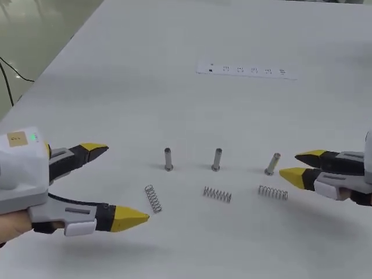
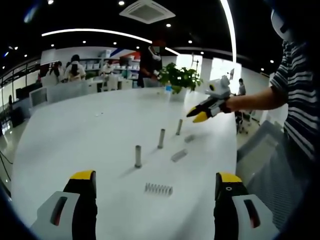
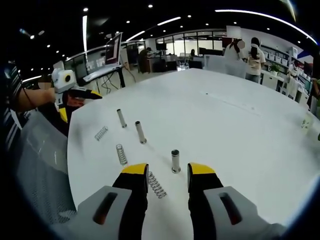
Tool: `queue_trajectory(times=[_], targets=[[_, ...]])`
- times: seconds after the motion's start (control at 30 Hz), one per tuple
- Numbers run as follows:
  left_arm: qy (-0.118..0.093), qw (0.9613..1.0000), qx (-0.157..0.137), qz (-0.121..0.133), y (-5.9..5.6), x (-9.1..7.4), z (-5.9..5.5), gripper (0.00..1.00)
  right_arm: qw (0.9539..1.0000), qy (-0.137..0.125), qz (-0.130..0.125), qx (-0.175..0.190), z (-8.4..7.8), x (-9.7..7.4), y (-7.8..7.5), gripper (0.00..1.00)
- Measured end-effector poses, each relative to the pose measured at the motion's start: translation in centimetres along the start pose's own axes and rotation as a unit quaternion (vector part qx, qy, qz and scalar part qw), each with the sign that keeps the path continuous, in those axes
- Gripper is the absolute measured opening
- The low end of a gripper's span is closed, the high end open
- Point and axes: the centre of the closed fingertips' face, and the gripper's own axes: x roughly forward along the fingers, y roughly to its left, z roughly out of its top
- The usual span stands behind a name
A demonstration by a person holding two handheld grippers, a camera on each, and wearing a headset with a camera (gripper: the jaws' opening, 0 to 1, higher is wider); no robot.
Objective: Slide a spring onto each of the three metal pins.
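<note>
Both my claws hang released over the worktop [image 1: 174,87]: left claw [image 1: 119,183] spread wide, right claw [image 1: 289,164] narrower, nothing in either. Three pins [image 1: 217,159] stand in a row mid-worktop, and each has a coil lying on its near-edge side. The right spring [image 1: 272,192] is closest to my right claw. It looks light, squashy and likely to roll, so I'd pinch it gently by one end coil.

Open table [image 1: 174,99] all round three upright pins [image 1: 217,159] and springs [image 1: 217,195]; power strip [image 1: 247,71] well behind.
</note>
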Motion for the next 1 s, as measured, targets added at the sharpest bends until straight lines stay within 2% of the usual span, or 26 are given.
queue_trajectory(times=[0.23,0.5,0.63,0.7,0.83,0.87,1.0], targets=[[0.001,1.0,-0.002,-0.001,-0.1,-0.1,-0.1,0.96,0.9998,0.013,0.008,-0.013,-0.6,-0.2,0.3,0.29],[0.001,1.0,-0.006,0.003,-0.1,-0.2,-0.4,0.96,0.9967,0.049,0.029,-0.058,-1.7,-0.1,0.9,0.28],[0.0,1.0,-0.004,0.005,-0.1,-0.3,-0.4,0.96,0.9897,0.083,0.047,-0.106,-2.7,0.0,1.4,0.28],[-0.002,1.0,-0.006,0.005,-0.1,-0.3,-0.3,0.96,0.987,0.092,0.052,-0.121,-2.9,0.1,1.6,0.27],[0.0,1.0,-0.004,0.004,-0.1,-0.3,-0.4,0.96,0.9787,0.115,0.066,-0.157,-3.4,0.4,2.1,0.26],[0.0,1.0,-0.003,0.005,-0.1,-0.3,-0.4,0.96,0.9754,0.123,0.069,-0.169,-3.6,0.4,2.2,0.26],[-0.001,1.0,-0.005,0.006,-0.2,-0.4,-0.4,0.96,0.9677,0.136,0.081,-0.196,-4.0,0.8,2.5,0.24]])
